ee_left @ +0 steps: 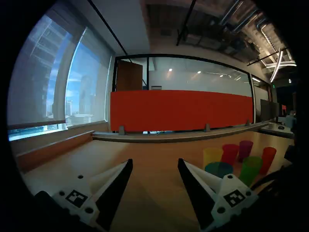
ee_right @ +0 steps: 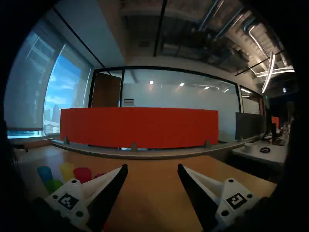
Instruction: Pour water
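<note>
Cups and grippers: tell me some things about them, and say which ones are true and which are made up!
1. The left gripper is open and holds nothing. True.
2. The right gripper is squeezing a cup. False: it is open and holds nothing.
3. The green cup stands on the wooden table. True.
4. The divider behind the table is blue. False: it is red-orange.

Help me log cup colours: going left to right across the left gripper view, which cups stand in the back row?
Translucent yellow plastic cup → translucent crimson plastic cup → translucent purple plastic cup → translucent orange-red plastic cup.
</note>
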Tool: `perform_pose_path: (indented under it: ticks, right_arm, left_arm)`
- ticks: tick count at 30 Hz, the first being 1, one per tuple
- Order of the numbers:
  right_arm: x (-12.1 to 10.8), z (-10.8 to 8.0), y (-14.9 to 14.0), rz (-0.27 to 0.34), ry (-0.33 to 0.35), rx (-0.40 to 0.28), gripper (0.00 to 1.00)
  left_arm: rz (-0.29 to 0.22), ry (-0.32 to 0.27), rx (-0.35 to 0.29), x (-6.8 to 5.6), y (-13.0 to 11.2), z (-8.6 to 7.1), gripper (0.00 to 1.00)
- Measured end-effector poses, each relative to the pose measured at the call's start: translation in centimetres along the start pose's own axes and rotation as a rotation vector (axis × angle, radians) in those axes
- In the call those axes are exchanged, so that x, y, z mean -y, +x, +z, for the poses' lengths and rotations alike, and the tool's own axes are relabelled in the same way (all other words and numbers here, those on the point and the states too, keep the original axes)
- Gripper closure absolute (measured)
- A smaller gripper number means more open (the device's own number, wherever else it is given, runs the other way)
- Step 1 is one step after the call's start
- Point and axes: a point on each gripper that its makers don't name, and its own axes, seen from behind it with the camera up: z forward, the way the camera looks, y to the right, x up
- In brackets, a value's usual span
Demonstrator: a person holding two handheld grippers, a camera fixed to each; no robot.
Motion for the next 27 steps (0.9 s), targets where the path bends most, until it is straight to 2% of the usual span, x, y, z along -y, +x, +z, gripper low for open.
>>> perform_pose_path:
  ticks: [6,14,27]
  right_arm:
    - [0.1,0.6,-1.4,0.022,0.020,0.011,0.00]
    - [-0.5,0.3,-2.8,0.049,0.025,0.021,0.00]
    - [-0.6,0.3,-4.4,0.015,0.025,0.037,0.00]
  left_arm:
    - [0.000,0.000,0.000,0.0,0.0,0.0,0.14]
    - [0.000,0.000,0.000,0.1,0.0,0.0,0.14]
    - [0.000,0.000,0.000,0.1,0.0,0.0,0.14]
